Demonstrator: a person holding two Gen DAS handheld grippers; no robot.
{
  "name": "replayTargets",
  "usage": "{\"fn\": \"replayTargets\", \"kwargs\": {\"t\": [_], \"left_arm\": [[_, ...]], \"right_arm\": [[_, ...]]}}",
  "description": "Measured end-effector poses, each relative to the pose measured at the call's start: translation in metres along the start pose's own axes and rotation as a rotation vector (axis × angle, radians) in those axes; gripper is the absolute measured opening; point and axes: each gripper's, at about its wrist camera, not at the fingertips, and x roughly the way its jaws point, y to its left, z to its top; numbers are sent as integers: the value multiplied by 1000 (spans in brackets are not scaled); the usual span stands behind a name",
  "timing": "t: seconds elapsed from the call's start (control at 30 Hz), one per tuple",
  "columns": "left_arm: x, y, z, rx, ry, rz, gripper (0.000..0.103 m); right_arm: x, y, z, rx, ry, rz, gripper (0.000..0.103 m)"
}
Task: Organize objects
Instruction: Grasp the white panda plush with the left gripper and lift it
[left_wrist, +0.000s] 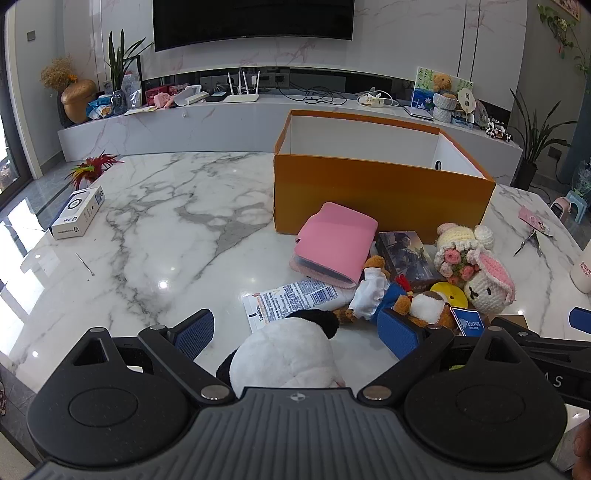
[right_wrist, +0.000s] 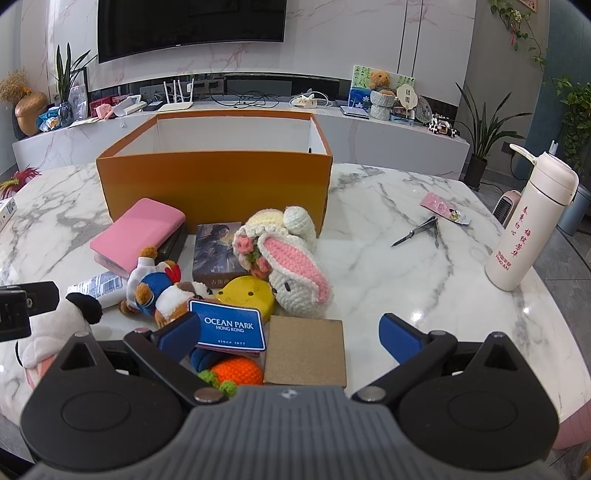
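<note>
With the orange box (right_wrist: 214, 181) apparently empty and toys (right_wrist: 291, 258) heaped on the desk (left_wrist: 147, 229) before it, both tools, left (left_wrist: 297, 334) and right (right_wrist: 290, 332), hover spread wide, grasping nothing.

White bottle (right_wrist: 528, 218), scissors (right_wrist: 417, 230), wall television (left_wrist: 253, 22), router (left_wrist: 242, 96), potted plants (right_wrist: 480, 136).

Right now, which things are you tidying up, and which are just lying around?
For the job: orange box, panda plush, crochet bunny, pink wallet, Ocean Park card, cork square.

Just lying about: white bottle, scissors, white carton.
</note>
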Motion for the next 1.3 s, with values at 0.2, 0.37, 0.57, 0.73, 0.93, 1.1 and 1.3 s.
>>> {"fn": "replayTargets", "kwargs": {"t": [0.2,0.37,0.57,0.73,0.93,1.1,1.3], "left_arm": [[-1,0,0,0,1,1,103],[-1,0,0,-2,1,2,103],[-8,14,-5,-46,9,-8,103],[6,28,-14,-68,69,12,103],[20,29,-22,-83,128,1,103],[32,20,-26,-73,147,-4,103],[50,17,-33,-82,146,-4,103]], "right_arm": [[0,0,0,0,0,0,102],[0,0,-1,-1,1,0,102],[3,-1,-4,8,8,4,102],[6,-8,-2,32,21,18,102],[8,-13,-1,49,33,33,102],[10,-21,-1,72,48,56,102],[15,-43,-2,99,68,67,102]]}}
